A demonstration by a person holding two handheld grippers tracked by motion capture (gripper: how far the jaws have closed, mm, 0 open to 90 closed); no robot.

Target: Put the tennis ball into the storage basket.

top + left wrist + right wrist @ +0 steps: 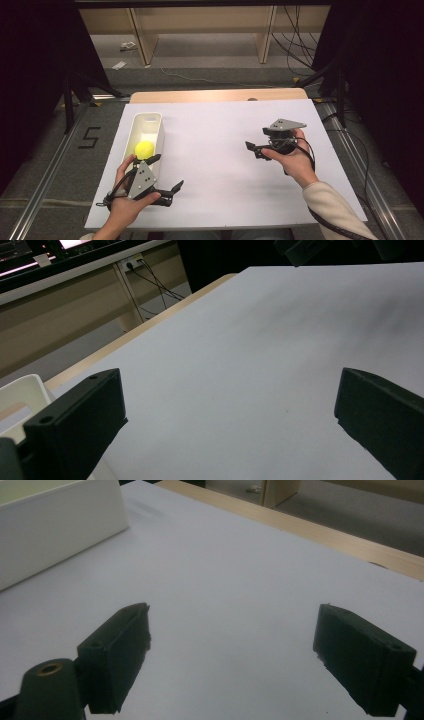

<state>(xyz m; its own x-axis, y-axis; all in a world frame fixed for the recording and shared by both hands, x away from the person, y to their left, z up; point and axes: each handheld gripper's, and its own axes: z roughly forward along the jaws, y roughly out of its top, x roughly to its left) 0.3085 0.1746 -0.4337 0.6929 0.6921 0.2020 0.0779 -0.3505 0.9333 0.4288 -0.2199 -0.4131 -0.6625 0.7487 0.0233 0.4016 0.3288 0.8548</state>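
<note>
Left tool (167, 172) gapes wide beside the white bin (159, 131) holding a yellow ball (144, 149); right tool (256, 149) wide too, empty.

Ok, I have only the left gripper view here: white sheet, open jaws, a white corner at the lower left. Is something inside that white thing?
Observer: Yes. It is a white bin, and a yellow ball lies inside, at the end nearer the person.
Operator: And where is the other gripper?
Observer: The right gripper is held over the right half of the sheet, jaws open with nothing between them, pointing toward the bin's side.
</note>
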